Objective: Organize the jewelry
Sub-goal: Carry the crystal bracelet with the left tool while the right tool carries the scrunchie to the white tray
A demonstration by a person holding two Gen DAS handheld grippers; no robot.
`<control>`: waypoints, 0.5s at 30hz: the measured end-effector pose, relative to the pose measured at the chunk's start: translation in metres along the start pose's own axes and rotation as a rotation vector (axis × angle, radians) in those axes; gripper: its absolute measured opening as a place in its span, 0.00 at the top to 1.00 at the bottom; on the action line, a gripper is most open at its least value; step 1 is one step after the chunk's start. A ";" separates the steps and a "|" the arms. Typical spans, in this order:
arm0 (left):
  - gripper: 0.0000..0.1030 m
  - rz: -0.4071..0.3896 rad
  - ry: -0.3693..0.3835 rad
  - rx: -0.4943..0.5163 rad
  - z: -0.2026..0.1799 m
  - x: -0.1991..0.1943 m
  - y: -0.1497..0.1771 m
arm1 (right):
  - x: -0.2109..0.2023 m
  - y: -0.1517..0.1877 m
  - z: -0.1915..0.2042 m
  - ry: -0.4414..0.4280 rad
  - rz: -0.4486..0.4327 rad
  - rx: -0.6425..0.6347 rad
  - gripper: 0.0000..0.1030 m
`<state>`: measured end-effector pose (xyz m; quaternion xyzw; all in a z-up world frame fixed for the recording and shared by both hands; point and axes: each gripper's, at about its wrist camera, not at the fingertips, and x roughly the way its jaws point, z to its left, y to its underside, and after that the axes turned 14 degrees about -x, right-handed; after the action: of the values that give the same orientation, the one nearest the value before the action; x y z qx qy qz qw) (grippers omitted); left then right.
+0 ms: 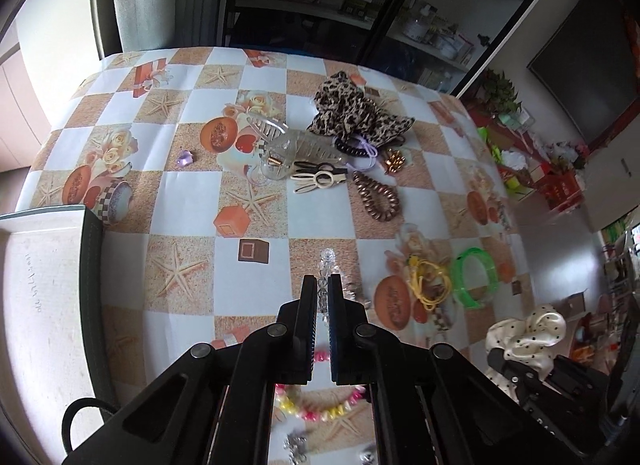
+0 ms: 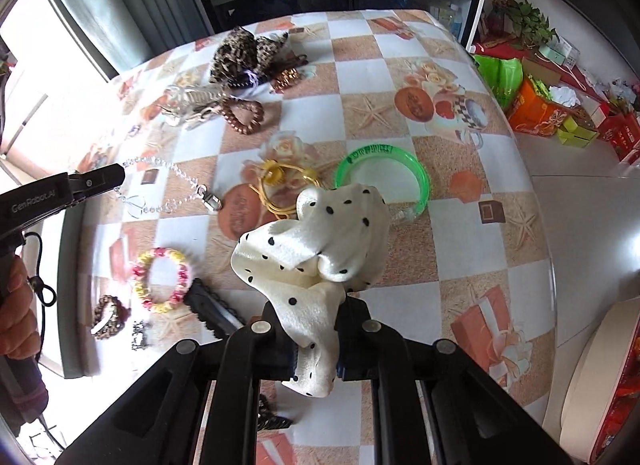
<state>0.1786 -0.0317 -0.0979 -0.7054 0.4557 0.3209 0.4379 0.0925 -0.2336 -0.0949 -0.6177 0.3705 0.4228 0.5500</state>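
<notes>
Gripping two items at once, both off the table [image 2: 400,77]: left gripper [image 1: 323,285] pinched narrow on clear bead necklace [image 2: 168,169], right gripper [image 2: 316,329] clamped on cream polka-dot scrunchie [image 2: 320,241]. Necklace held at one spot only, rest of strand drooping in a loop toward the checkered cloth, clasp end [image 2: 212,201] hanging low near yellow hair ties [image 2: 276,189]. Likely snag there if swung sideways, could drag the ties along or catch on green bangle [image 2: 400,169]. Thin beads between flat pads, so slipping out under a quick move looks possible. Scrunchie caught by one fold, bulk flopping forward and blocking the right wrist view; may hide the drop spot. Loose fabric could brush pink-yellow bracelet [image 2: 164,281] or brown bead bracelet [image 2: 108,317] below on the way over. Tray [image 1: 40,285] at left edge, presumably the target; grippers close together, risk of crossing paths.
</notes>
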 end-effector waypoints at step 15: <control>0.92 -0.120 0.040 -0.102 0.037 -0.097 -0.012 | -0.046 -0.039 0.056 -0.074 -0.059 -0.091 0.86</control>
<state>0.1509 0.0396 -0.0268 -0.7591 0.4045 0.3025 0.4107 0.1054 -0.1739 -0.0400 -0.6369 0.3119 0.4451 0.5468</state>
